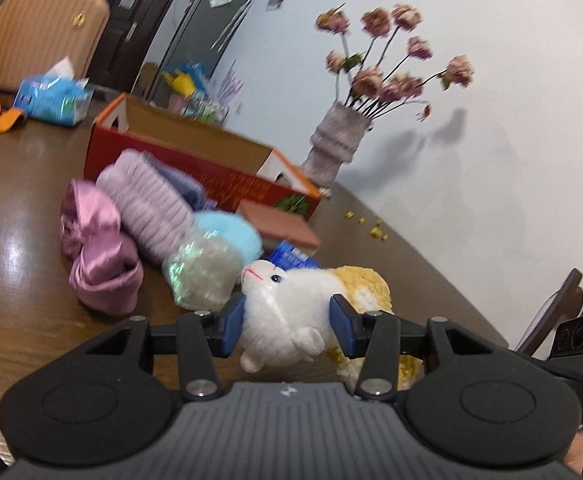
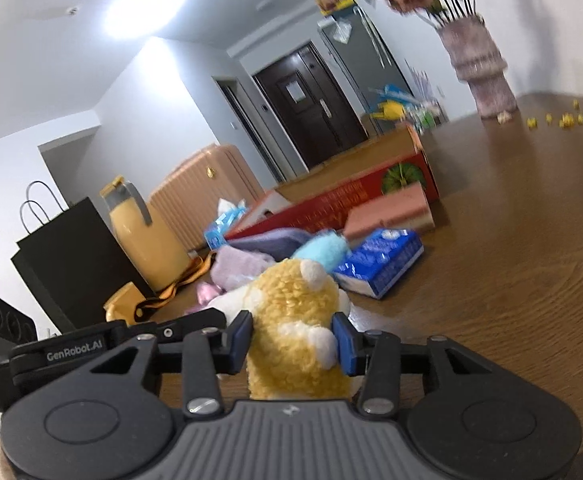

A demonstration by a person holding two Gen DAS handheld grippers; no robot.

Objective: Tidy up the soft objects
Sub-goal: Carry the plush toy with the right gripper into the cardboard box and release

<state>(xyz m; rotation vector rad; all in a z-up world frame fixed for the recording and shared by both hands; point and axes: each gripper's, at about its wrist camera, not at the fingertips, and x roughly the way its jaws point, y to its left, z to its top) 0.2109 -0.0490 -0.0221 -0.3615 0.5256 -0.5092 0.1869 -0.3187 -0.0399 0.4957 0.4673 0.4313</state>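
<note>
A: We have the plush toy (image 1: 287, 312) low in the centre of both views, just above the wooden table (image 1: 31, 184). Left gripper (image 1: 287, 326) pinches its white front, right gripper (image 2: 293, 338) its yellow back.

B: It looks light and squashy, so we grip the thick body, not the limbs. Both grippers tip slightly downward, towards the open red box (image 1: 195, 160) at centre left.

Obstacles, left wrist view: soft pile (image 1: 139, 216) at 10 o'clock; red cardboard box (image 1: 195, 168) at 11, open-topped; vase of dried flowers (image 1: 333, 148) at 12. Bare table (image 2: 531, 260) from 1 to 3 o'clock in the right wrist view: free passage.
</note>
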